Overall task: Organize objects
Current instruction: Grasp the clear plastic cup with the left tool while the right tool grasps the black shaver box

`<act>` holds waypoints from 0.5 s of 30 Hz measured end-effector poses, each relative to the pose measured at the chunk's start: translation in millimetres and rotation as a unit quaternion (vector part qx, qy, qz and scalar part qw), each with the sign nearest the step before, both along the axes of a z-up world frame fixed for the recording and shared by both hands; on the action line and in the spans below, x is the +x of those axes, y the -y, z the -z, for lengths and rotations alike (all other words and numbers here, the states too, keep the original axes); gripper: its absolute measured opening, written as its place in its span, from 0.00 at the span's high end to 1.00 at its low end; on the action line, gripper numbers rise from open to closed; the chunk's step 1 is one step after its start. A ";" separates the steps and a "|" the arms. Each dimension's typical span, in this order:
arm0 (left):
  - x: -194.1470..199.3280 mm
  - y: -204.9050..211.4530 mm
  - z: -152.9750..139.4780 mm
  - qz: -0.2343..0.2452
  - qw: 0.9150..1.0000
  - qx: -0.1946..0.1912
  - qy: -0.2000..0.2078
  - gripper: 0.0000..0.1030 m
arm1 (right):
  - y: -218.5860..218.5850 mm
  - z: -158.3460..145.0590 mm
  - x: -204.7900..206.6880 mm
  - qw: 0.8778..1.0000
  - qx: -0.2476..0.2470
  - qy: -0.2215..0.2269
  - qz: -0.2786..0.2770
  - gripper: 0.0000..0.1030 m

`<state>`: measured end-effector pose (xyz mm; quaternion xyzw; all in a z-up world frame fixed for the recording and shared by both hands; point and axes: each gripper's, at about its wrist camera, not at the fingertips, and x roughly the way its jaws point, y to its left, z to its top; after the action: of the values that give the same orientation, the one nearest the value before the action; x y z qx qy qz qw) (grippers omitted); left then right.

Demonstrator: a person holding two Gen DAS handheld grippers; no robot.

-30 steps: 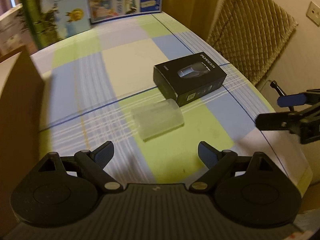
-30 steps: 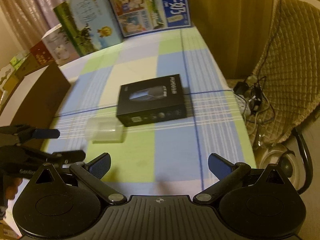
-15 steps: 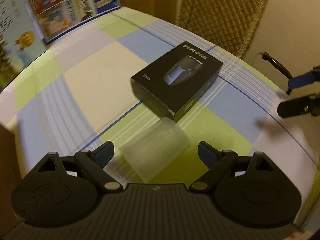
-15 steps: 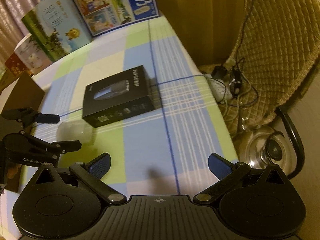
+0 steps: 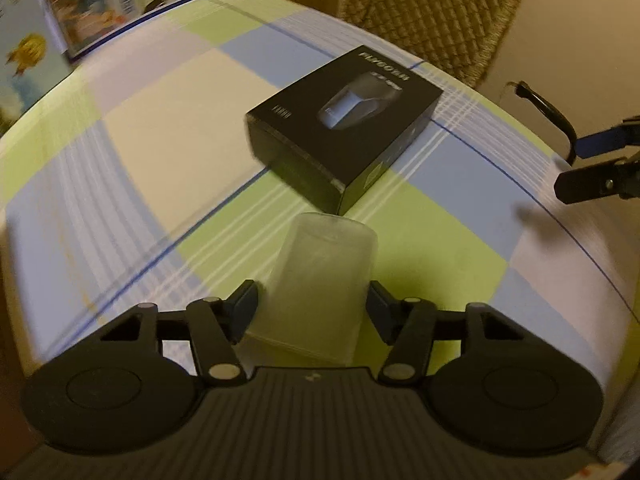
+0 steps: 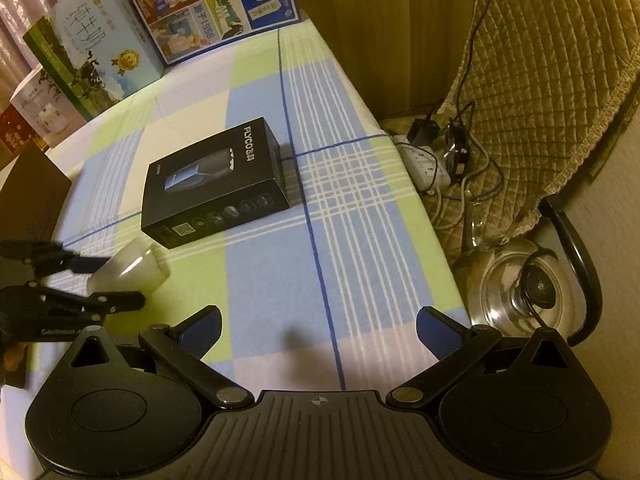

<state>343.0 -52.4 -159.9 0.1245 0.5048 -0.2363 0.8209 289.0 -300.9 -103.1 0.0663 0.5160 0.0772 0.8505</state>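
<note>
Counter with a checked cloth fills most of both views; its right edge drops off to a padded chair, cables and a steel kettle on the floor. Milk cartons line the far edge, a brown box closes off the left side. Wide bare cloth lies right of and in front of the black box, which sits mid-counter. A frosted plastic cup lies on its side just in front of the black box's near corner, apart from it. Left claw has just been closing, the cup between its jaws, pads at or nearly on the cup's sides; contact not clear. Right claw spread wide, nothing between, over bare cloth.
</note>
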 end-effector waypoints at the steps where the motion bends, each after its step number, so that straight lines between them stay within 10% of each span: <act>1: -3.0 -3.5 -0.1 -0.014 1.000 -0.001 -0.004 0.47 | -0.8 0.5 0.8 1.000 0.000 0.000 -0.002 0.02; 13: -20.5 -59.5 -5.6 -0.247 0.969 -0.003 -0.025 0.47 | -15.0 -5.4 29.3 0.997 0.014 0.058 -0.047 0.04; 15: -21.4 -68.4 -6.5 -0.273 0.962 -0.002 -0.025 0.47 | -16.5 -9.8 42.6 0.995 0.021 0.082 -0.058 0.38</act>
<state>321.6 16.0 -153.4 -0.0254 0.5396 -0.0068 0.8415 331.5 -284.4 -93.3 0.0475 0.4457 0.1427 0.8824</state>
